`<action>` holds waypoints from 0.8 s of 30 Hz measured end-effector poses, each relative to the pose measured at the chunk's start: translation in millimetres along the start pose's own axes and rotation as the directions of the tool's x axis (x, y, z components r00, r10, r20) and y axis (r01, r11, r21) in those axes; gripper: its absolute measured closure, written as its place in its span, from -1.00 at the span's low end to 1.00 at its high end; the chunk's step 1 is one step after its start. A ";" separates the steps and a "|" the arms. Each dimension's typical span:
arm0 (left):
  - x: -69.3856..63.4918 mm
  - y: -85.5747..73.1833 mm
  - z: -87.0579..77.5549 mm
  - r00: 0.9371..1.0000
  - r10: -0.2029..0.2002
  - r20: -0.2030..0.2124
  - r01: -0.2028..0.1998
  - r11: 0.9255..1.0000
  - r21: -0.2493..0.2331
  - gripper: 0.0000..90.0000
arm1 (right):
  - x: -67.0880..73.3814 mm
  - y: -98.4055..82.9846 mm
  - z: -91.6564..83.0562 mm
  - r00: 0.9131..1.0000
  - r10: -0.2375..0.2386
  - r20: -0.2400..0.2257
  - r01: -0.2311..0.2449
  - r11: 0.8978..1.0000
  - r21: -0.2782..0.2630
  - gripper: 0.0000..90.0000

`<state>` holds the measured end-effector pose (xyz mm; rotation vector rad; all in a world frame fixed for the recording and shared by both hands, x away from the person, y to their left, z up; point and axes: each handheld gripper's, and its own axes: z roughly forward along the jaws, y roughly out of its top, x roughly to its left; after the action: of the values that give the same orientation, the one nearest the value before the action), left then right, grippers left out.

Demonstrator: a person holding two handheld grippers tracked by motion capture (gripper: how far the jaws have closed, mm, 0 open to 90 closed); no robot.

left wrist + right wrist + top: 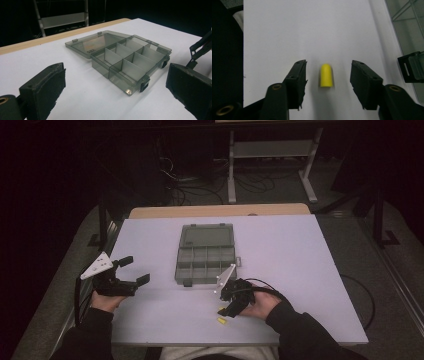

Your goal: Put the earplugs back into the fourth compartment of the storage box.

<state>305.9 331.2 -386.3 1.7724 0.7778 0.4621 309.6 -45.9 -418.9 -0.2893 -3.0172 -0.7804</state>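
A small yellow bullet-shaped foam earplug (326, 75) is seen lying flat between the released fingers (298, 80) of the right gripper (328, 83), untouched, its long axis parallel to them, rounded tip pointing away. It is borne by a white tabletop (312, 30); a dark room lies beyond.

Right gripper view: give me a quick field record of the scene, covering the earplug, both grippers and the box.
work in hand: picking a yellow foam earplug off the white table
earplug: lies flat between the right gripper fingers, gaps on both sides, not yet gripped
second earplug: one more yellow piece on the table near the front edge
right gripper: open, pointed down at the table
left gripper: open, nothing between its fingers, facing the box
compartment box: grey, lid folded open, the compartments in view look empty
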 end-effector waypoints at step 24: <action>-0.4 0.1 0.4 1.000 0.001 0.001 -0.001 1.000 -0.001 -0.95 | 2.6 1.3 7.5 1.000 -0.017 0.021 0.016 0.999 0.048 0.75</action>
<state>305.9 330.6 -386.3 1.7723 0.7757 0.4617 307.5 -40.7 -424.7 -0.2741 -3.0571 -0.7089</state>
